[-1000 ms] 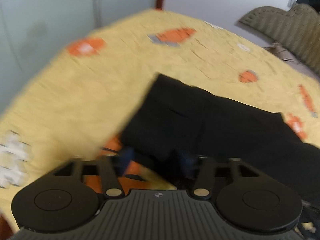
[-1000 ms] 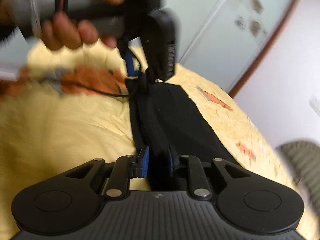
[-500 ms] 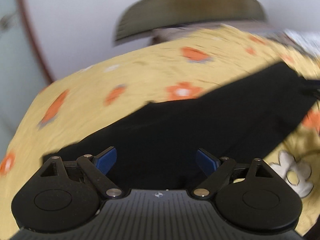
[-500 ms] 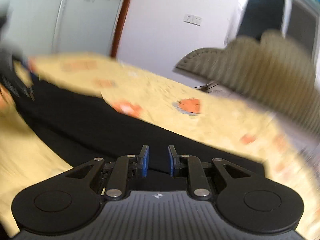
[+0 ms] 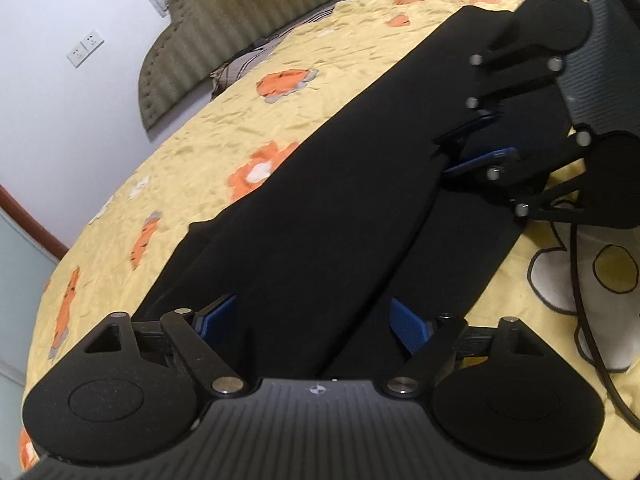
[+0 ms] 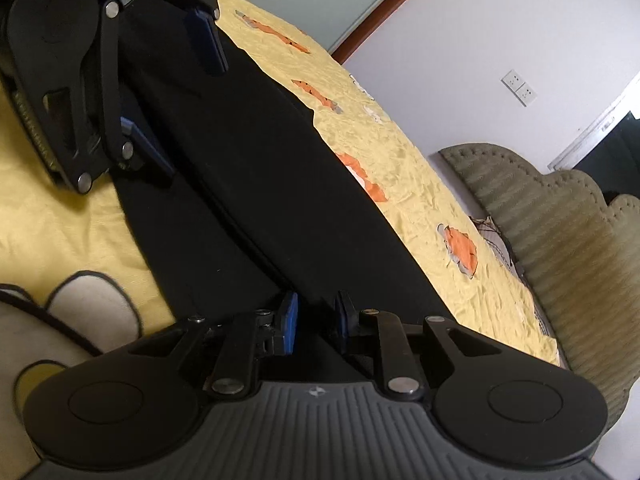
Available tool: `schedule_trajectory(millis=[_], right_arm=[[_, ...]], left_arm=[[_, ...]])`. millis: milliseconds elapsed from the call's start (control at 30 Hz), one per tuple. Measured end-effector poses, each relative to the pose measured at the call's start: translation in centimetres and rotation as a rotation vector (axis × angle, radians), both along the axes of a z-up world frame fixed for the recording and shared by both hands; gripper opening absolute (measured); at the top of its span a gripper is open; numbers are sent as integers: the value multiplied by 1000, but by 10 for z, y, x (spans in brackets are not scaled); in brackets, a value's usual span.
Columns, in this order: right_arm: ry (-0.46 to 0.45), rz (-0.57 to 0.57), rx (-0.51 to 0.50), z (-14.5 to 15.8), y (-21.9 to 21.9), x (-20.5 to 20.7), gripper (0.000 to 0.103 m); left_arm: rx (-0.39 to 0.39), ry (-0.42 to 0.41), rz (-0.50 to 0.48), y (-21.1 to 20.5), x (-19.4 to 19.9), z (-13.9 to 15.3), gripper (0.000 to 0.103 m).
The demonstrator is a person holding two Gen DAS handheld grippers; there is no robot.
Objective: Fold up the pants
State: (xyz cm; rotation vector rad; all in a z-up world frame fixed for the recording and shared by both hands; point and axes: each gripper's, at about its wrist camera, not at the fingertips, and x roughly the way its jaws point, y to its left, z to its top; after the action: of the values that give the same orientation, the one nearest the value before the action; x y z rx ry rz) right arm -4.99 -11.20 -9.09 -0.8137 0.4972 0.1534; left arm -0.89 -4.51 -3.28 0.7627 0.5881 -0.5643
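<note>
On the bed, seen through the left wrist camera, the pants (image 5: 320,208) lie stretched lengthwise on a yellow bedspread (image 5: 192,152) with orange flower prints. We judge the first fold done: one leg appears laid over the other, and a raised edge runs down the length of the cloth where the upper layer ends. The crosswise folds are left, as far as we can tell. The left gripper (image 5: 316,320) has its blue pads spread wide apart, one on each side of the near end of the pants, gripping nothing. The right gripper (image 5: 478,140) shows at the far end, pads close together over the cloth. The cloth is matte black, smooth and soft-looking, with few wrinkles; the bedspread is crinkled. A ribbed olive headboard (image 5: 240,16) with a scalloped top stands against the white wall.

From the right wrist camera, the pants (image 6: 280,168) run away as a long, tapering black band. The right gripper (image 6: 314,320) has its pads drawn near each other with a narrow gap, low over the layered edge; we cannot tell whether cloth is pinched between them. The left gripper (image 6: 176,88) sits at the far end, pads well apart. A white cartoon patch (image 6: 92,308) with black outline lies beside the pants on the bedspread (image 6: 420,184).
</note>
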Motion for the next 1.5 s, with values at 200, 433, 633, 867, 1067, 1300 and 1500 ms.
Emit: schedule_trajectory(millis=[200, 433, 633, 867, 1067, 1300, 1500], right_arm=[[-29, 44, -107, -8, 10, 1, 19], [-61, 42, -84, -10, 10, 0, 5], [-99, 23, -39, 0, 6, -9, 5], [-82, 34, -48, 0, 11, -31, 4], [-46, 52, -50, -3, 19, -55, 4], [13, 25, -4, -4, 15, -57, 4], [-138, -37, -117, -14, 12, -64, 71]], left_arm=[[-57, 67, -75, -8, 0, 7, 69], [-112, 74, -83, -13, 15, -4, 57], [-134, 93, -41, -10, 25, -1, 8], [-143, 101, -82, 0, -5, 4, 7], [-156, 124, -73, 8, -17, 5, 7], [-129, 137, -96, 7, -23, -1, 15], [-168, 167, -34, 7, -17, 9, 48]])
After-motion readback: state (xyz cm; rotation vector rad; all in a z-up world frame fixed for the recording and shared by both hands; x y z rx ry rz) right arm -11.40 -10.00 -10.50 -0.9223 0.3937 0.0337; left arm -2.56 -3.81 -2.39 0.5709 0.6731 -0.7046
